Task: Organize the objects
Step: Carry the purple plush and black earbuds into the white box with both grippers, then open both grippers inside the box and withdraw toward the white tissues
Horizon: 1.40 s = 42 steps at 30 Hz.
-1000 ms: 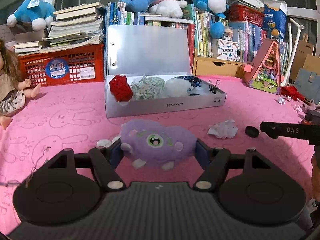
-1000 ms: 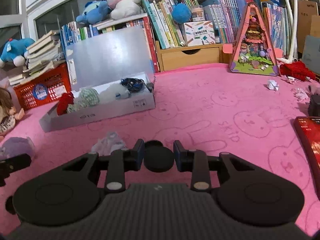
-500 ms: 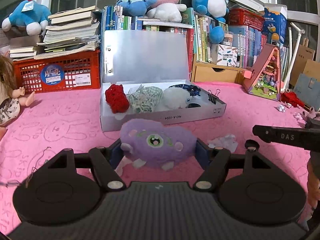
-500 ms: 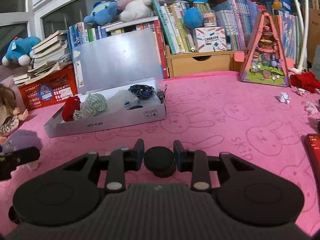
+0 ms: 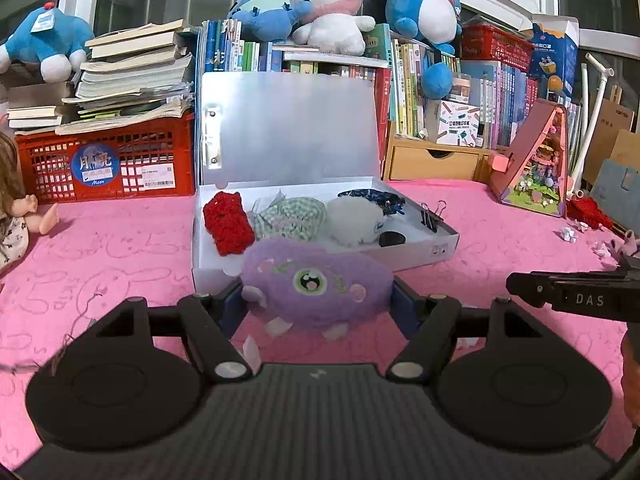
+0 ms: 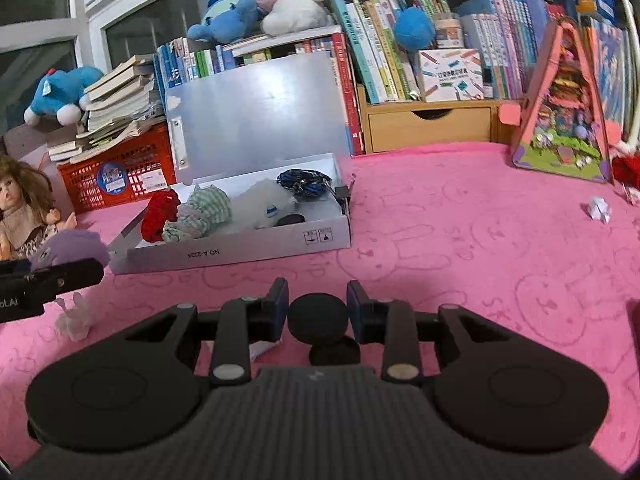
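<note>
We've got the open box [image 5: 400, 258] waiting on the pink bench [image 6: 460, 240], lid up for loading; our left claw [image 5: 318, 300] hugs the purple plush [image 5: 316, 282] just short of it (nearly home), right claw [image 6: 318, 312] pinching a black disc [image 6: 318, 318].

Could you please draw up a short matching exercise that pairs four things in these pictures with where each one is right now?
Things:
1. purple plush toy
2. black round piece
3. red knitted piece
4. binder clip

Places:
A. clamped in the right gripper
B. at the left end inside the white box
C. clamped in the left gripper
D. clipped on the box's right rim

Pairs: 1-C, 2-A, 3-B, 4-D
</note>
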Motion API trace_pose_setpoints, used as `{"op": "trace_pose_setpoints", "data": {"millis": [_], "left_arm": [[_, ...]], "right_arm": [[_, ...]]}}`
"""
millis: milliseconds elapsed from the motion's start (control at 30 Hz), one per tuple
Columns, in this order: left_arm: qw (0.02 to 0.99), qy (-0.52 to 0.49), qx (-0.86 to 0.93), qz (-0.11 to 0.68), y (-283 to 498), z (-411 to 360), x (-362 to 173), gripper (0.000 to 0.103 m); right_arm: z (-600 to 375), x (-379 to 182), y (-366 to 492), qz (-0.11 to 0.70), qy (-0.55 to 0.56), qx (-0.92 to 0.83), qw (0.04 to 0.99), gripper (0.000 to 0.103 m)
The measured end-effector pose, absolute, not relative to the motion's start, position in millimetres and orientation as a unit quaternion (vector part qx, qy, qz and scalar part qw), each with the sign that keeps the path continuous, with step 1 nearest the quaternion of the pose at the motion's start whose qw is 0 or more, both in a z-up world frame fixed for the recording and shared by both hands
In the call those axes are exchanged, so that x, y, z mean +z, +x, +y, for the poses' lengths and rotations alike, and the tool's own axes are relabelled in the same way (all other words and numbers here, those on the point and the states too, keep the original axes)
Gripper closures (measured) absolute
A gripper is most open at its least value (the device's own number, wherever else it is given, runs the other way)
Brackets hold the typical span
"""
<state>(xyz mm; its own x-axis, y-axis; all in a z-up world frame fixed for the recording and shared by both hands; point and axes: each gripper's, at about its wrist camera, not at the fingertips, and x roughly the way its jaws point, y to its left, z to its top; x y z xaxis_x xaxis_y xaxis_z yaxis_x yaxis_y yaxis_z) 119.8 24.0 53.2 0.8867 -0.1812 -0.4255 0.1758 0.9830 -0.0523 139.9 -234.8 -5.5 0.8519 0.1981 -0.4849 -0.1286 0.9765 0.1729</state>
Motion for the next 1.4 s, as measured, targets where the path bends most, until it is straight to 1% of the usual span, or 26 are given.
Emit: {"op": "trace_pose_setpoints", "data": {"millis": [200, 400, 533, 667, 900, 1133, 1400], "left_arm": [[0.971, -0.008, -0.084, 0.223, 139, 28, 60, 0.027], [0.973, -0.019, -0.069, 0.22, 172, 37, 74, 0.027], [0.972, -0.021, -0.062, 0.224, 202, 41, 76, 0.027], [0.968, -0.025, -0.049, 0.244, 230, 44, 69, 0.027], [0.958, -0.049, -0.035, 0.281, 262, 50, 50, 0.027], [0.949, -0.054, -0.03, 0.31, 283, 52, 32, 0.027], [0.945, -0.058, -0.021, 0.321, 306, 51, 25, 0.027]], "right_arm": [[-233, 10, 165, 0.263, 0.071, 0.107, 0.956, 0.067], [-235, 31, 212, 0.276, 0.085, 0.12, 0.95, 0.067], [-234, 33, 248, 0.296, 0.109, 0.131, 0.94, 0.067], [-228, 26, 277, 0.319, 0.135, 0.144, 0.927, 0.067], [-196, 7, 303, 0.343, 0.14, 0.176, 0.912, 0.067], [-171, -9, 326, 0.373, 0.113, 0.178, 0.904, 0.067], [-168, -17, 348, 0.381, 0.102, 0.15, 0.907, 0.067]]}}
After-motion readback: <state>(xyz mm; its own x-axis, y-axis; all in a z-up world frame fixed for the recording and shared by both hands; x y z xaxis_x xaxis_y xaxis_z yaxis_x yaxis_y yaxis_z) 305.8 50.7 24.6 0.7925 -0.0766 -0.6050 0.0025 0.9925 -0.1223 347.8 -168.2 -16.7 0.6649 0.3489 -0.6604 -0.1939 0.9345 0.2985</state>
